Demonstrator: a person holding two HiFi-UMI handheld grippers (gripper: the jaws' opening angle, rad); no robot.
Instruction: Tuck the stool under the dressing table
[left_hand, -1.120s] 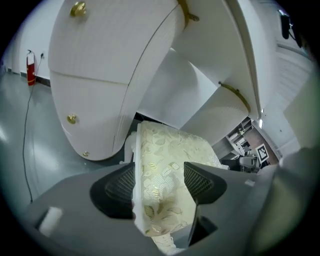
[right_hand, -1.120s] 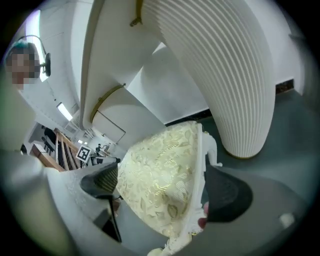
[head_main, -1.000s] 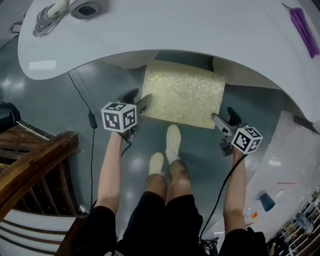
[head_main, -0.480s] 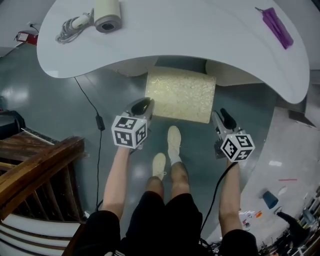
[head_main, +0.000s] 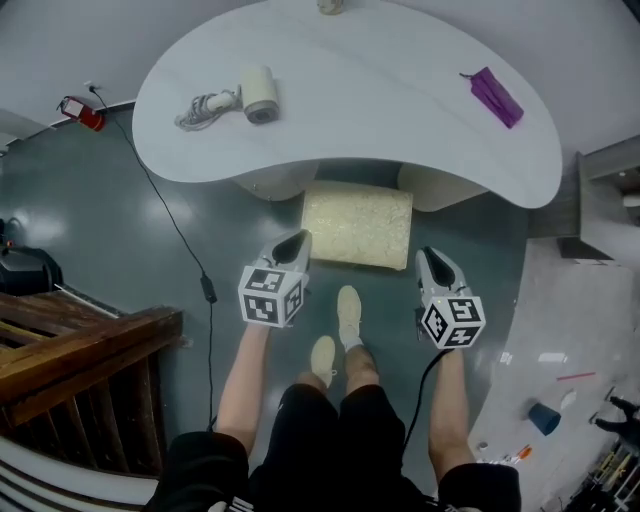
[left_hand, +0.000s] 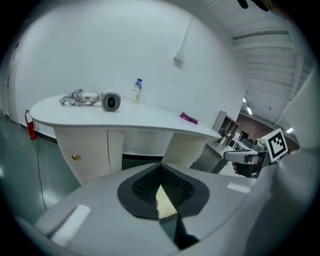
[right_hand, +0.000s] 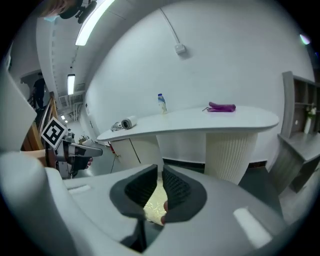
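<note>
Both grippers have come up and away from the stool's near corners since the earlier frame, and their fingers have just been closing. In the head view, the left gripper (head_main: 293, 242) and right gripper (head_main: 430, 258) hang at mid-frame on either side of the stool (head_main: 357, 225) and clear of it. The stool stands at frame centre in the knee gap of the dressing table (head_main: 300, 140). Its far edge lies at or just under the front of the white surface (head_main: 400, 130), and most of its gold top shows in front, just ahead of the person's shoes (head_main: 348, 312). A hair dryer (head_main: 255, 95) and a purple object (head_main: 490, 97) lie well apart on top. In the left gripper view, the fingers (left_hand: 145, 185) are together and hold nothing, with a sliver of the stool low in the slit between them. In the right gripper view, the fingers (right_hand: 137, 190) are all but touching and also empty, with the stool again below and a ribbed pedestal (right_hand: 227, 150) to the right. The stool likely needs to go deeper, so both grippers should drop back to its near side. They should then press evenly at the two corners and push straight, so the stool does not skew into either pedestal.
</note>
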